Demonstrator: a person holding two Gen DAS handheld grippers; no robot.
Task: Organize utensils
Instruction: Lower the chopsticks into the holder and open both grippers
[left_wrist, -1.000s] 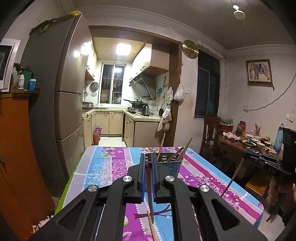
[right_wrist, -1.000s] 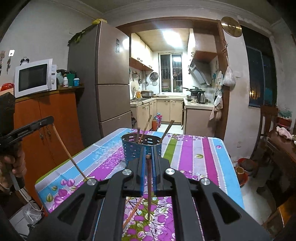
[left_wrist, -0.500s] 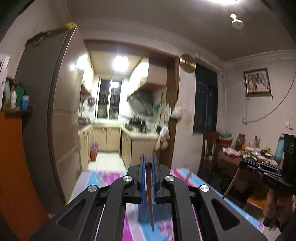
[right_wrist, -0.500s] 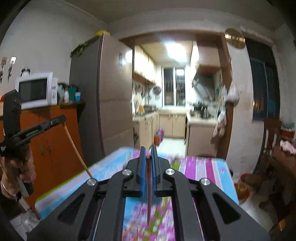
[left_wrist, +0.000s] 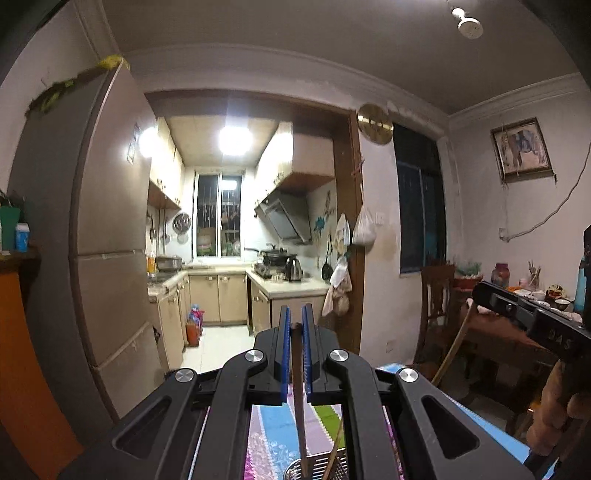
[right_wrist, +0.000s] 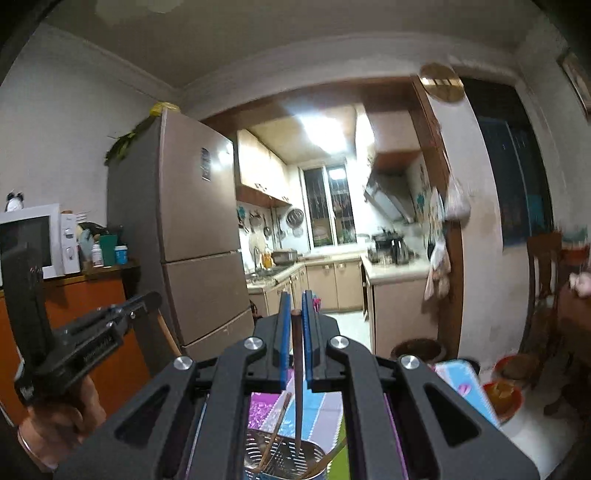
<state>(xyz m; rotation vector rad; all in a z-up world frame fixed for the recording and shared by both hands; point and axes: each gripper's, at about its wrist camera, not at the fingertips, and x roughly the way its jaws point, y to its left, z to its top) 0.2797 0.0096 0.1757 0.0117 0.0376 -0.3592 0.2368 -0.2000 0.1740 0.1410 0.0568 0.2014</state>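
In the left wrist view, the left gripper (left_wrist: 294, 325) sits at the lower centre of the frame, its blue ribbed pads pinching a dark, thin wooden chopstick (left_wrist: 299, 402). The stick hangs down to the perforated metal holder (left_wrist: 317, 469) at the bottom edge.

In the right wrist view, the right gripper (right_wrist: 293, 302) pinches a second chopstick (right_wrist: 298, 391) in the same way, its tip inside the round, shiny holder (right_wrist: 284, 456) in the lower centre, where other pale sticks lean.

I judge the step is dropping both chopsticks into the holder. Next, each gripper should lower a little and open, so the smooth sticks slide in without bouncing out.
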